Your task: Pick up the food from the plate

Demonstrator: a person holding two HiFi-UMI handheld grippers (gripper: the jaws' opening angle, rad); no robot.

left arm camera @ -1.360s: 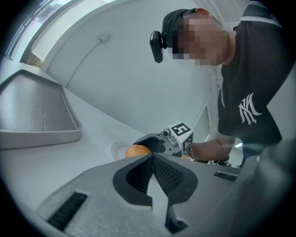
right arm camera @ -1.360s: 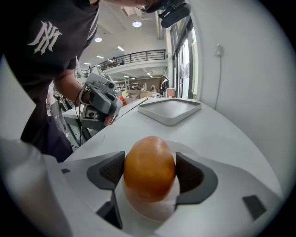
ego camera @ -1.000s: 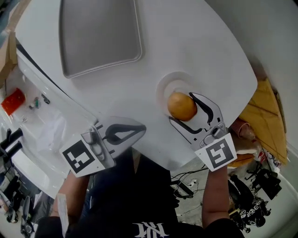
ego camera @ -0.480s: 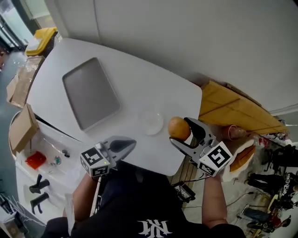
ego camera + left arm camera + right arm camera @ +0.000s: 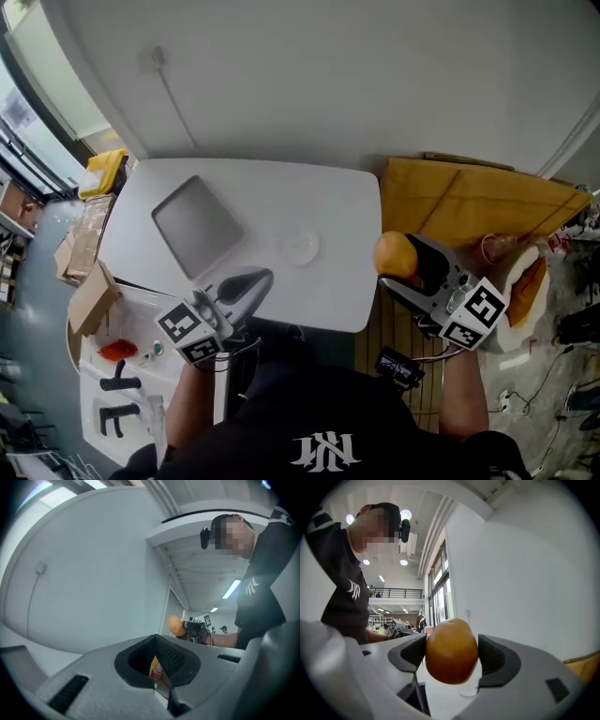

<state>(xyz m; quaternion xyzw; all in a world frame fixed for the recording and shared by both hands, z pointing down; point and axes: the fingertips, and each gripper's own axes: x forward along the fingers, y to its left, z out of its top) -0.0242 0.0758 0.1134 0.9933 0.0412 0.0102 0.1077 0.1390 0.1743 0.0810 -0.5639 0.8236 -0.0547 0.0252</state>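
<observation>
Right gripper [image 5: 405,262] clamps the orange food [image 5: 394,254] at 3 o'clock from the plate [image 5: 301,248]. Left gripper [image 5: 248,281]: jaws closed, empty.

**Bright, even light; strong fisheye in the gripper views**

The head view is bright and soft, and the white table [image 5: 323,197] shows only faint shadows. Both gripper views bend and go black at their rims. Tall windows [image 5: 439,597] and ceiling strip lights [image 5: 232,588] glare. The round orange food [image 5: 451,651] is sharp.

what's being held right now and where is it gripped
The right gripper holds the round orange food, a jaw pressed on each side at its middle. The left gripper is shut on nothing.
</observation>
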